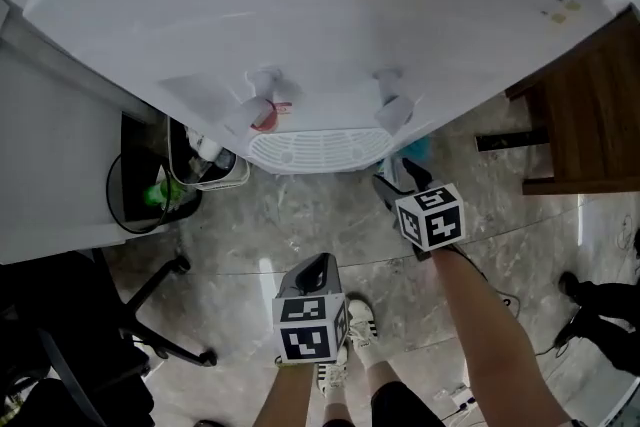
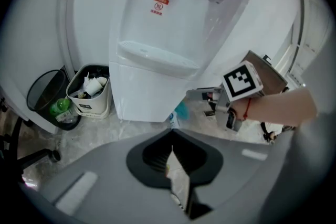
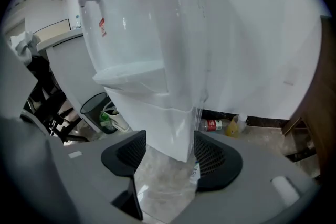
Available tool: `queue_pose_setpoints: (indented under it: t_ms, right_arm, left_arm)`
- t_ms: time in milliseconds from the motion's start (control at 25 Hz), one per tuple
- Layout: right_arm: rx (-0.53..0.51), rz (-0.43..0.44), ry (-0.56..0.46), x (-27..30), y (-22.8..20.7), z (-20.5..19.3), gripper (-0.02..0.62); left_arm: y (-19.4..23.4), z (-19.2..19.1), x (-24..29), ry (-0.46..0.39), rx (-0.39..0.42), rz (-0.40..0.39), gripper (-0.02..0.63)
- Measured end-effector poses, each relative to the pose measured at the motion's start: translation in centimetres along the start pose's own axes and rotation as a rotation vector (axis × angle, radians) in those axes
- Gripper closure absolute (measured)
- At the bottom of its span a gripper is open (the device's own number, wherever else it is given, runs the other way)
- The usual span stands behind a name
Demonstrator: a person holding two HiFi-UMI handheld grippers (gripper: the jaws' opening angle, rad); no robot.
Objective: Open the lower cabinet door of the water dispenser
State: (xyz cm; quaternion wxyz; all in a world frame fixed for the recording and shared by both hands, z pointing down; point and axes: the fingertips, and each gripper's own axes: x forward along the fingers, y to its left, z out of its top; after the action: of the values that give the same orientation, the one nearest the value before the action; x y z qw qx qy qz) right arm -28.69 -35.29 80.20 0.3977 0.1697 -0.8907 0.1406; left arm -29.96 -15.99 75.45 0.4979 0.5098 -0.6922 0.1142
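Note:
The white water dispenser (image 1: 300, 15) fills the top of the head view, with two taps and a drip tray (image 1: 315, 147); its lower cabinet door is hidden under the tray there. That door (image 2: 147, 97) shows as a plain white panel in the left gripper view and again (image 3: 163, 123) in the right gripper view. My right gripper (image 1: 395, 181) is beside the dispenser's right front corner, low, and is open (image 3: 169, 145); the cabinet's corner edge shows through the gap, untouched. My left gripper (image 1: 318, 265) hangs farther back over the floor, shut and empty (image 2: 173, 140).
A black bin (image 2: 50, 97) and a white bin full of rubbish (image 2: 92, 92) stand left of the dispenser. Two bottles (image 3: 215, 125) lie by the wall on its right. A wooden cabinet (image 1: 590, 115) is at the right, a chair base (image 1: 150, 315) at the lower left.

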Motion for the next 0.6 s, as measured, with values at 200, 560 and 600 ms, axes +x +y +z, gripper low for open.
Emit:
queue_pose_setpoints:
  t_ms: [200,560,600]
  right_arm:
    - [-0.025,0.005,-0.063,2.3,-1.2,2.3,0.324]
    - [0.016,-0.009,-0.079,2.6,-0.2,2.2,0.307]
    - [0.022,-0.014,-0.071,2.4,0.0,1.9,0.307]
  left_arm:
    - [0.5,-2.1,1.6,0.031,-0.021,-0.013,0.600]
    - [0.6,-2.5,1.9,0.025,-0.028,-0.004,0.600]
    - [0.7,-2.5,1.8,0.020,-0.032,-0.001,0.600]
